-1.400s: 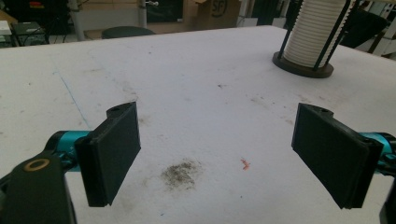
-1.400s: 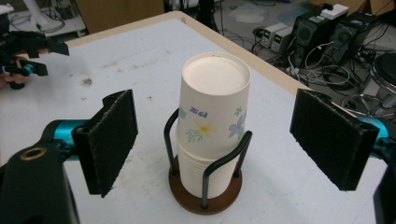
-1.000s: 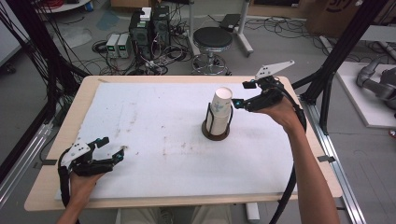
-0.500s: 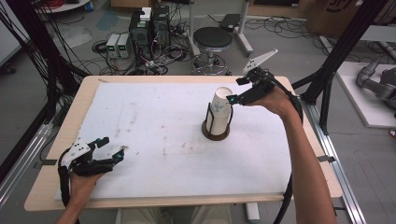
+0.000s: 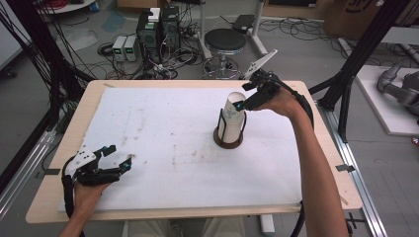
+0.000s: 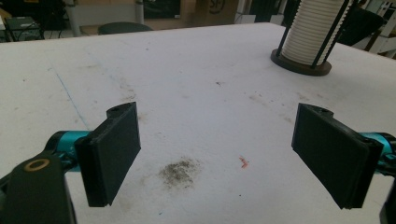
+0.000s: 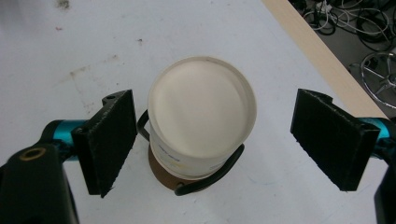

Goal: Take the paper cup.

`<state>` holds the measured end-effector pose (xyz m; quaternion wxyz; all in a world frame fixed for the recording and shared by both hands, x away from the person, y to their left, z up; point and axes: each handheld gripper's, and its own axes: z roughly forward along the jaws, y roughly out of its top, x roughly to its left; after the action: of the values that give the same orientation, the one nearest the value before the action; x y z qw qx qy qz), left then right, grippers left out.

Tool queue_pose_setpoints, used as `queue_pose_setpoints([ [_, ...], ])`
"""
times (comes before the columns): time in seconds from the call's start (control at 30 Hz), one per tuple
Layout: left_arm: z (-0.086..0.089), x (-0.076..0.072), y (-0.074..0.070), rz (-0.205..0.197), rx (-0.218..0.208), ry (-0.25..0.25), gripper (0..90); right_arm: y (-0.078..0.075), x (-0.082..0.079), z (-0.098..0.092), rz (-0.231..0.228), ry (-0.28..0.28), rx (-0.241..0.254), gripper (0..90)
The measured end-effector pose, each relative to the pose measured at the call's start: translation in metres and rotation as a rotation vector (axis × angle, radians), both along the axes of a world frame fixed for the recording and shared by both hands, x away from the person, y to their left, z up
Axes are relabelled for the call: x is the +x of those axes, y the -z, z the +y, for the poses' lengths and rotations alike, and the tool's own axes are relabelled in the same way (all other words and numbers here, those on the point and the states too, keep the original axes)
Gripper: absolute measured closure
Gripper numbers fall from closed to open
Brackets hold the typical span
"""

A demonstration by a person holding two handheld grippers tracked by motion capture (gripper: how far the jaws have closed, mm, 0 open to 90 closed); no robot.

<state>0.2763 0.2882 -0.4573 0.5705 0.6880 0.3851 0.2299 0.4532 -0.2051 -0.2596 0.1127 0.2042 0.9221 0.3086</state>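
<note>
From the high view I see the table (image 5: 64, 207) with its pale wooden border showing around the white mat (image 5: 163, 128); most of that mat lies bare, from the upper left of the frame down to the lower right. The stack of paper cups (image 5: 232, 116) stands upright in its dark wire holder (image 5: 229, 140), right of centre and well inside the far edge.

My right gripper (image 5: 242, 104) hangs at the top of the stack, upper right of centre. In the right gripper view I look straight down on the upturned bottom of the top cup (image 7: 201, 112); the jaws stand wide, one on each side of it, with a gap on both sides and no contact.

My left gripper (image 5: 126, 163) sits low at the lower left of the frame, near the front edge. In the left gripper view its jaws stand apart over bare mat (image 6: 196, 116), holding nothing, with the cups (image 6: 315, 32) far off in the upper right.
</note>
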Motion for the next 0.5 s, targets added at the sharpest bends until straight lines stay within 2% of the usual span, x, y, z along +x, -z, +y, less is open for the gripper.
queue_pose_setpoints([
  [0.07, 0.0, 0.0, 0.0, -0.001, 0.0, -0.001, 15.4, 0.0, 0.001, 0.001, 0.001, 0.0, -0.009, 15.0],
  [0.1, 0.0, 0.0, 0.0, -0.001, 0.001, 0.001, 15.4, 0.001, 0.002, 0.003, 0.011, 0.0, -0.029, 15.0],
  [0.5, 0.0, 0.0, 0.0, 0.0, 0.003, 0.003, 15.3, 0.003, 0.007, 0.012, 0.047, 0.007, -0.07, 15.5],
])
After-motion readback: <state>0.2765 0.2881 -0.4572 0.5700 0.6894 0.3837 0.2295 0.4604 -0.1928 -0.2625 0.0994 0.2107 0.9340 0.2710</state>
